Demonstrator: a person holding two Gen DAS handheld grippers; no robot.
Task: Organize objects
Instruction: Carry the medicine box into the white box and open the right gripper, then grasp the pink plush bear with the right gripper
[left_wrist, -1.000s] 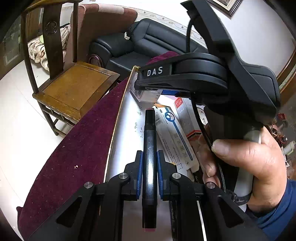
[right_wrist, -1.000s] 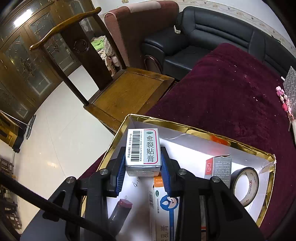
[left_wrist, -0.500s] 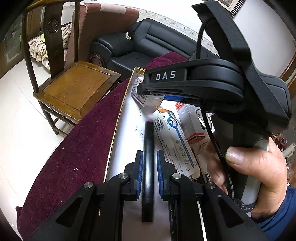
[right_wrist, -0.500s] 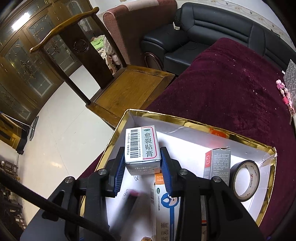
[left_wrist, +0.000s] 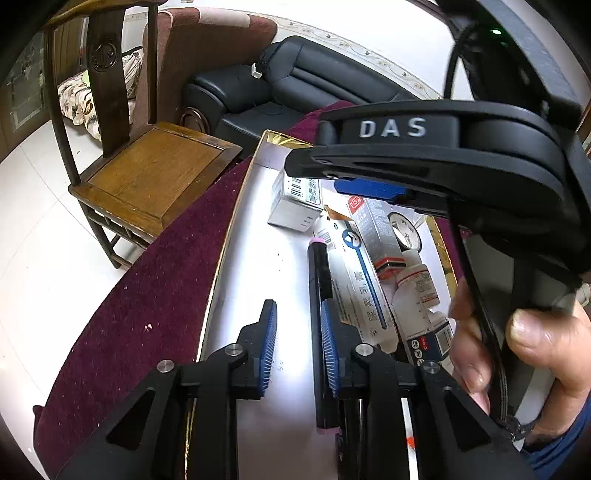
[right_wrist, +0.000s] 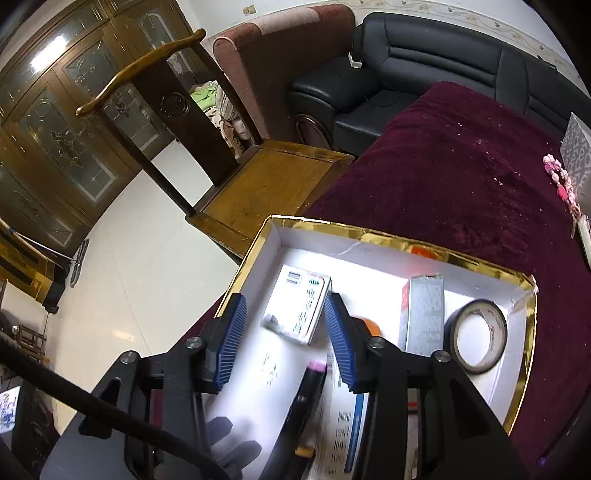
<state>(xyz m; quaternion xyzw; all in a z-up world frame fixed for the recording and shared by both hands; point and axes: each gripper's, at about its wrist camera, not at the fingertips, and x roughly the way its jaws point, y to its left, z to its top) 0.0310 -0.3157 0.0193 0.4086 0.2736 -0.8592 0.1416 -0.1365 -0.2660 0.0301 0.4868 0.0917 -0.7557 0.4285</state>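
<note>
A white box with a gold rim sits on the burgundy cloth. My left gripper is low inside it and its jaws are opening. The black marker with pink ends lies loose on the box floor along the right pad. My right gripper hovers above the box's far left corner, jaws opening too. The small white medicine box lies free on the floor beneath them, touching neither pad. The marker also shows in the right wrist view.
Inside the box lie a long white-and-blue carton, a grey-and-red carton, a tape roll and white bottles. A wooden chair stands beside the table. A pink bead string lies far right. A hand holds the right gripper.
The left jaws parted and let the marker go; it now lies on the box floor. The right jaws widened and released the small medicine box, which dropped into the corner.
</note>
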